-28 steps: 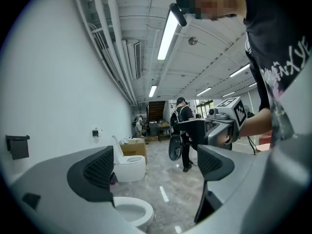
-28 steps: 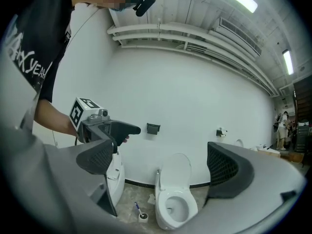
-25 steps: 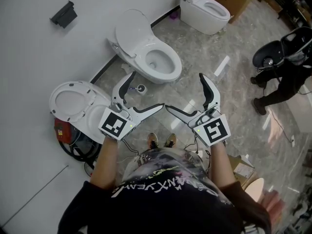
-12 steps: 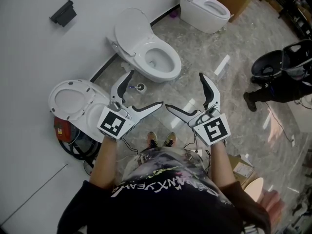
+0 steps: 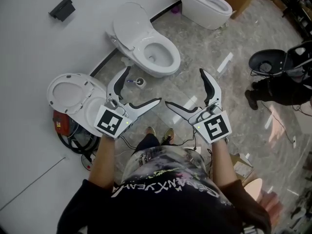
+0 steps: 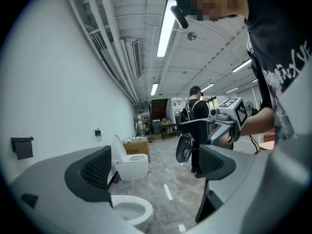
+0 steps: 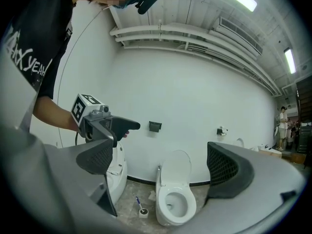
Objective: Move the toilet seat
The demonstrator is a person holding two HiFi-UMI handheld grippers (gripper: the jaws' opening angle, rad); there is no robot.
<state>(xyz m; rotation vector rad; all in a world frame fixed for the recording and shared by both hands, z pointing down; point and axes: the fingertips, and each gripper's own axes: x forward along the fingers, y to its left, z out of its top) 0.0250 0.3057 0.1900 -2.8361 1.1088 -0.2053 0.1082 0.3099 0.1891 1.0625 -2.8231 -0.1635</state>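
Slippage looked the likeliest trouble: the toilet seat (image 5: 170, 62) was glossy, curved white plastic, and two narrow jaws closing on its rim could lose it, letting it drop hard onto the bowl. A second risk was choosing the wrong fixture, since a second toilet (image 5: 73, 94) with its ring raised stood at about 9 o'clock of the left gripper (image 5: 144, 84), closer than the one ahead; I judged the middle toilet to be the target only because both grippers faced it. A toilet brush (image 5: 140, 82) in its holder sat on the floor just beside that toilet's base, where a step or a low reach could knock it over, and cables (image 5: 73, 143) coiled at 8 o'clock could catch a foot.

Both tools were spread to their full gape and gripped nothing; each gripper's own view showed only open room between its pads. The seat lay flat on the bowl with the lid (image 5: 129, 18) tipped up against the wall, at roughly 12 o'clock of the left gripper and 11 o'clock of the right gripper (image 5: 184, 87), well apart from both.
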